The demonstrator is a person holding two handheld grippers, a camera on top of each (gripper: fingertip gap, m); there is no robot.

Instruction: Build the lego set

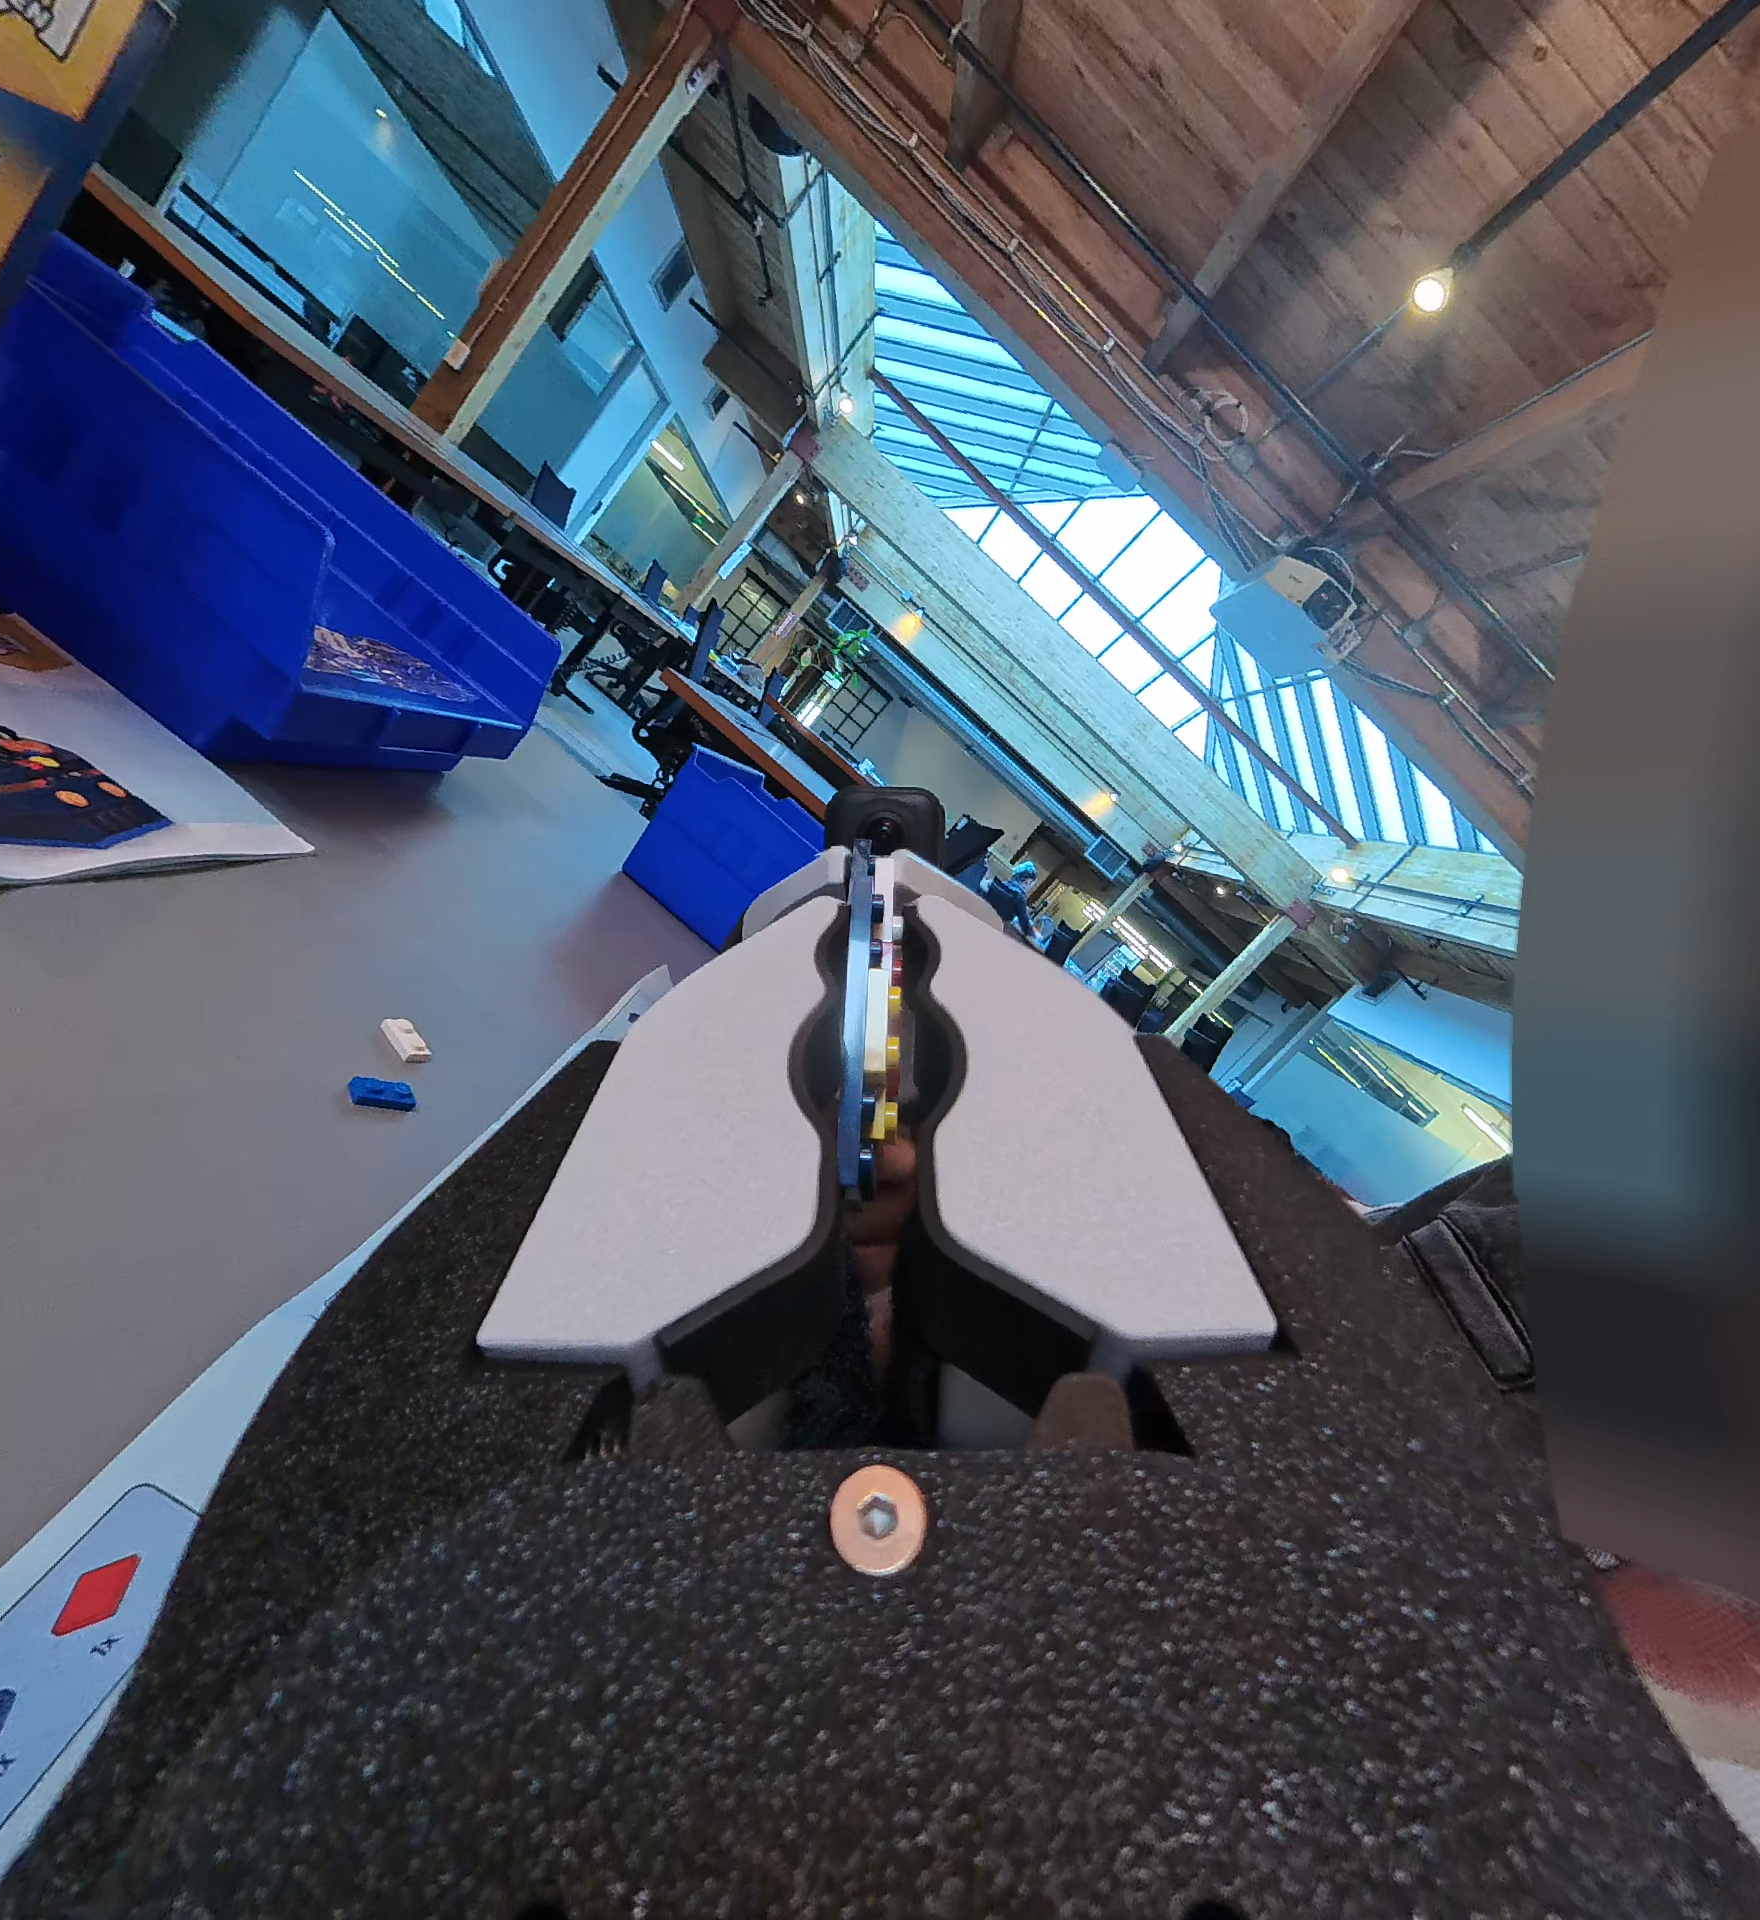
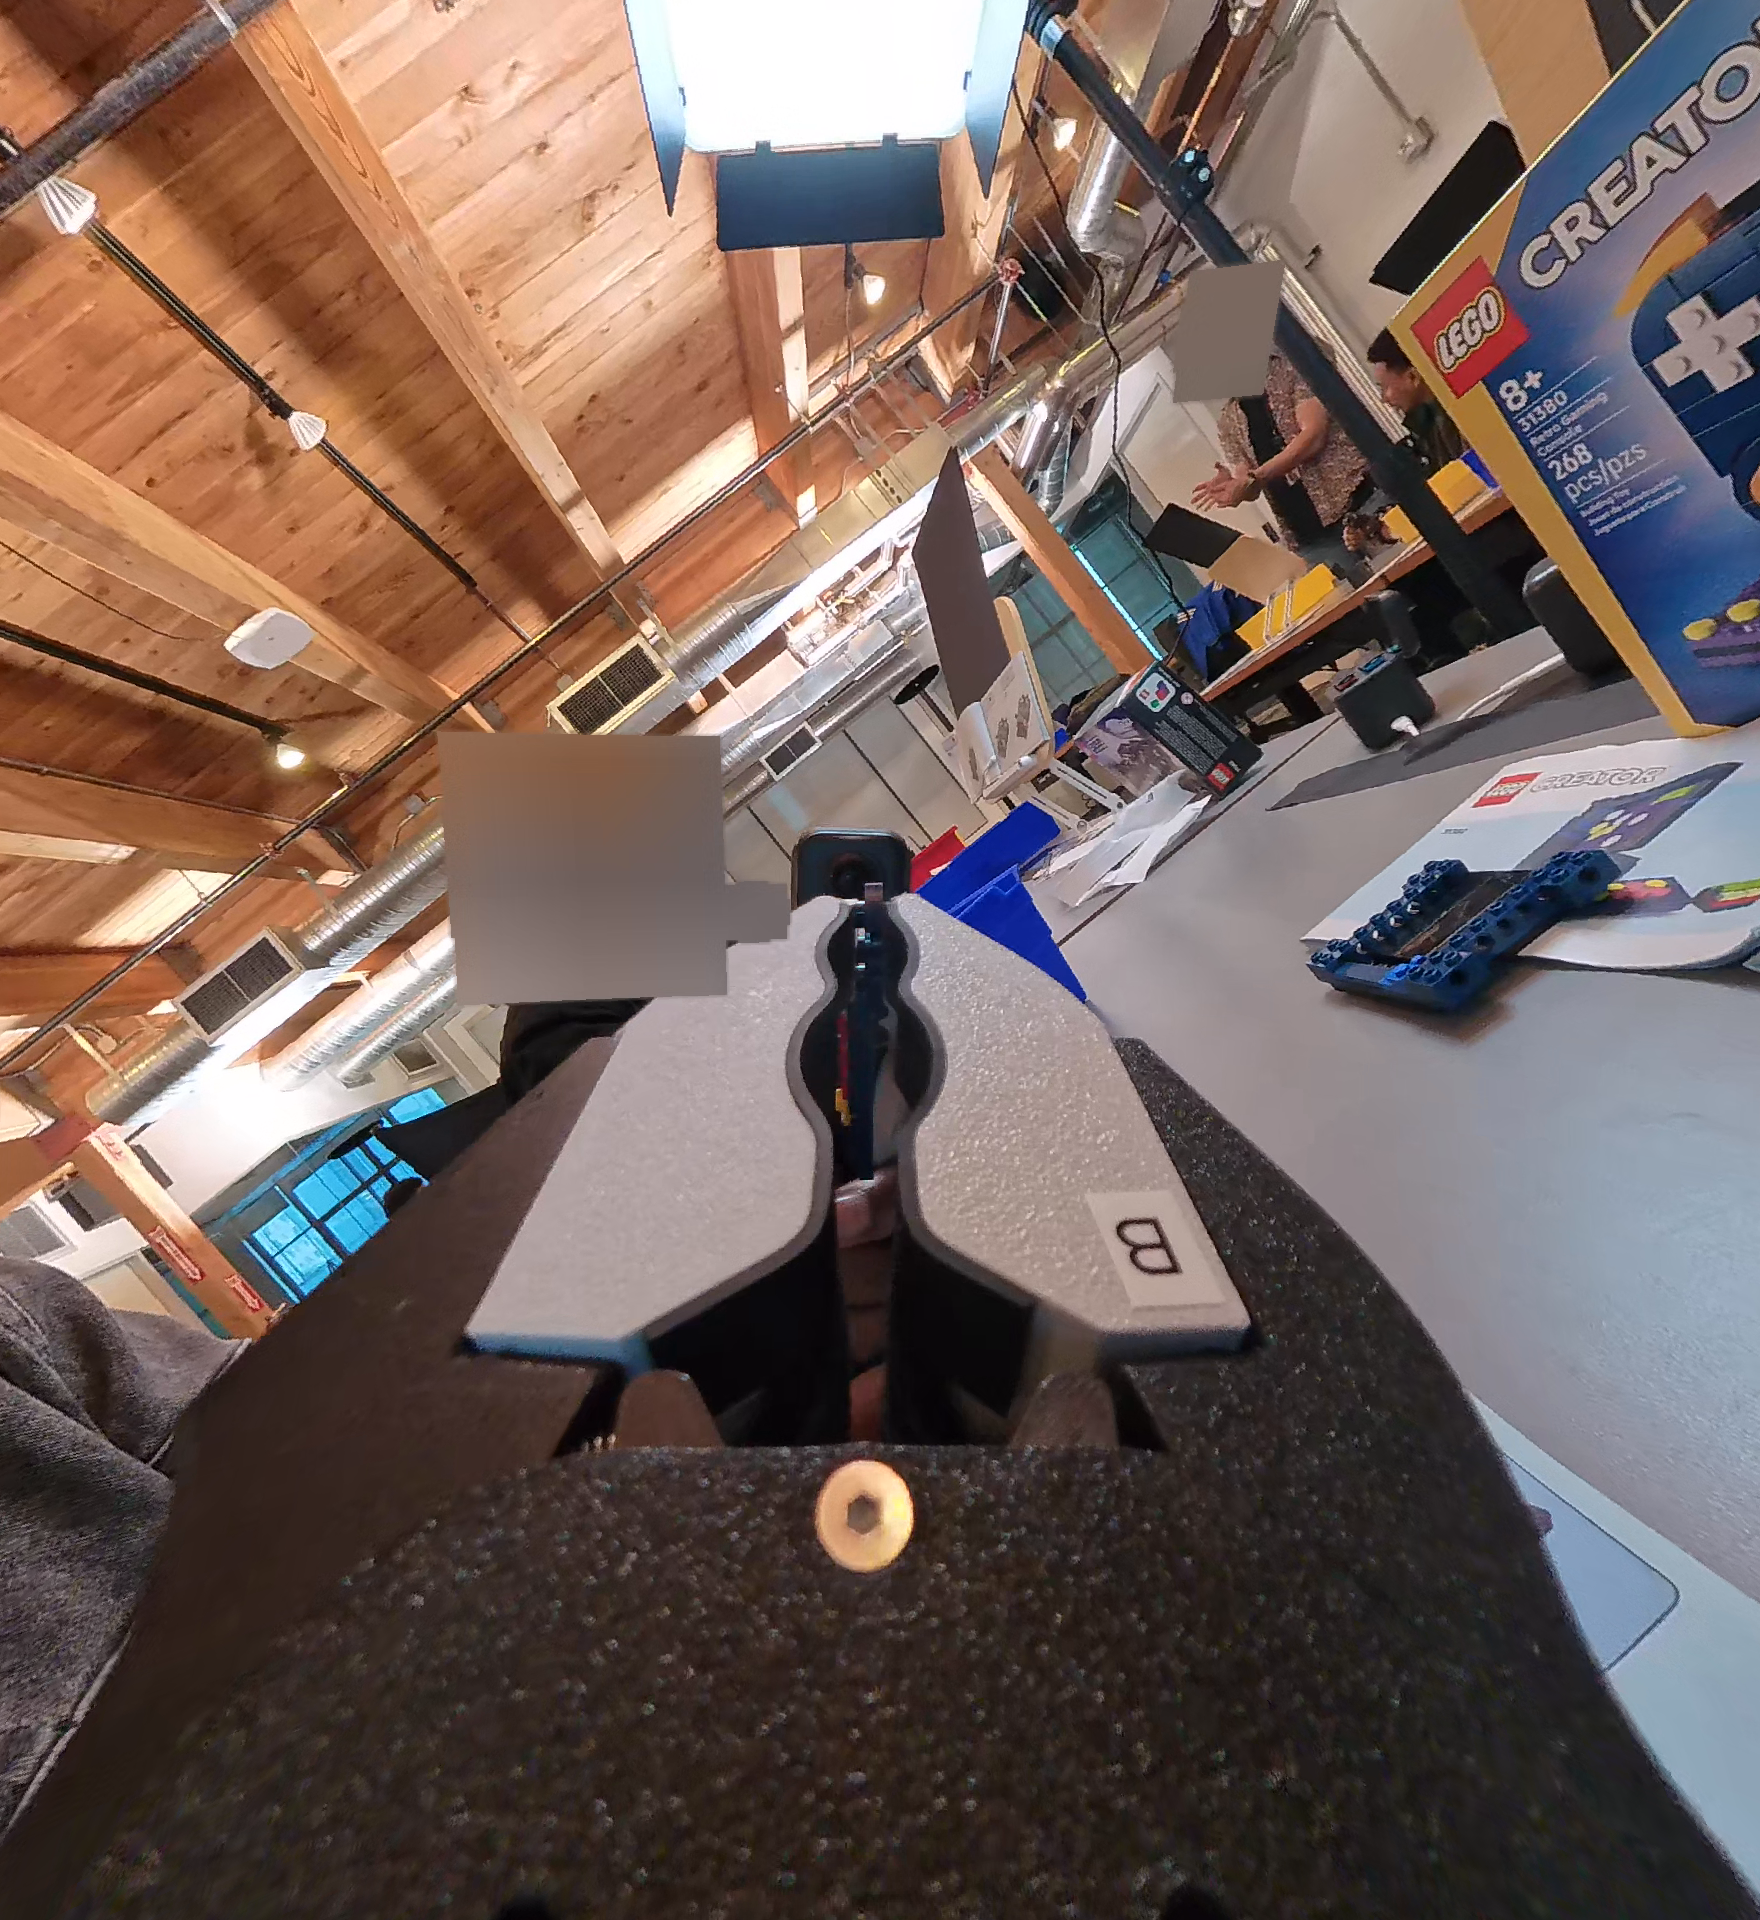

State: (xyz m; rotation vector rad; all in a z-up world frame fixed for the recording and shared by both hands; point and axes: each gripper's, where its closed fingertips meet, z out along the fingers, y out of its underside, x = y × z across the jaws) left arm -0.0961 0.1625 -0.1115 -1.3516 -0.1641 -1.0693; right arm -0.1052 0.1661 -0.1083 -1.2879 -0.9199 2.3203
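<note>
While the grey tabletop (image 1: 232,1039) carries a large blue plastic bin (image 1: 180,582) and an open instruction booklet (image 2: 1634,862), both grippers face each other above it. Left gripper (image 1: 881,997) and right gripper (image 2: 863,997) each clamp one flat dark-blue brick plate (image 1: 858,1039) — studded with yellow, red and white pieces — edge-on. Small loose white brick (image 1: 405,1040) and blue brick (image 1: 381,1093) lie nearby.

Your left gripper (image 1: 874,894) is covering most of the brick plate (image 1: 860,1018) it is clamping, so you are seeing it edge-on only. In the right wrist view the same plate (image 2: 860,1049) is showing as a thin dark sliver. The toy box (image 2: 1676,416) is running off the right edge, and the booklet (image 1: 55,790) is getting cut by the left edge.
</note>
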